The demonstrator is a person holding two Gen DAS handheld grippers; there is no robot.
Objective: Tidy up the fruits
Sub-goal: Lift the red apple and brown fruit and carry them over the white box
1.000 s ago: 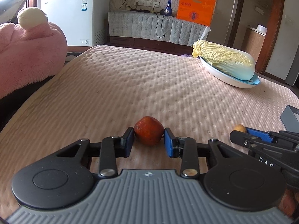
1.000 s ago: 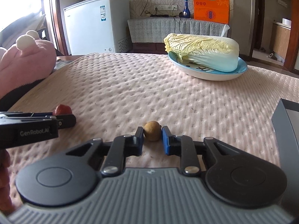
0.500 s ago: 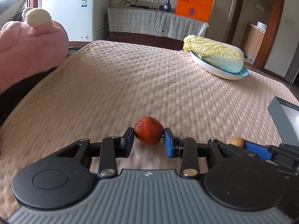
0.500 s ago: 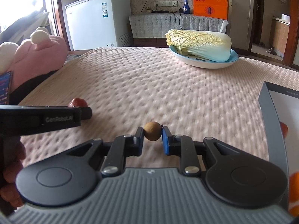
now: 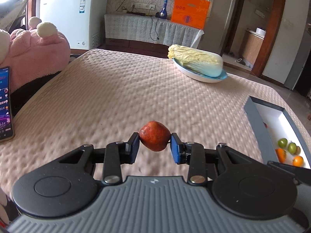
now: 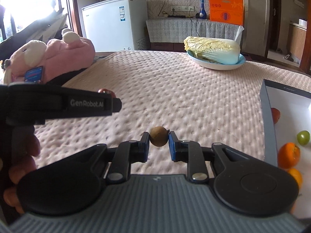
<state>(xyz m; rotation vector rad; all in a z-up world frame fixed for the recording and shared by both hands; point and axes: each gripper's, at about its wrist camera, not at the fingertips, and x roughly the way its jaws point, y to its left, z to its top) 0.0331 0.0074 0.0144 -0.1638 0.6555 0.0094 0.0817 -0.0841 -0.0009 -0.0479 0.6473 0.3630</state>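
My left gripper [image 5: 155, 144] is shut on a red apple-like fruit [image 5: 154, 136] and holds it above the pink quilted table [image 5: 120, 89]. My right gripper [image 6: 159, 144] is shut on a small round brown fruit [image 6: 158, 136], also lifted. The left gripper's body [image 6: 64, 104] shows at the left of the right wrist view, with the red fruit [image 6: 104, 91] just visible behind it. A grey box with a white inside [image 5: 258, 124] lies at the right; it holds green [image 5: 282, 142] and orange [image 5: 298, 161] fruits. The box also shows in the right wrist view [image 6: 268, 120].
A napa cabbage [image 5: 196, 63] lies on a blue-rimmed plate [image 5: 204, 77] at the far right of the table. A pink plush toy [image 5: 37, 54] and a phone [image 5: 4, 104] sit at the left edge. A white freezer [image 5: 73, 17] stands behind.
Both grippers have risen and pulled back with their fruits held. The grey box with fruits has come into view at the right.
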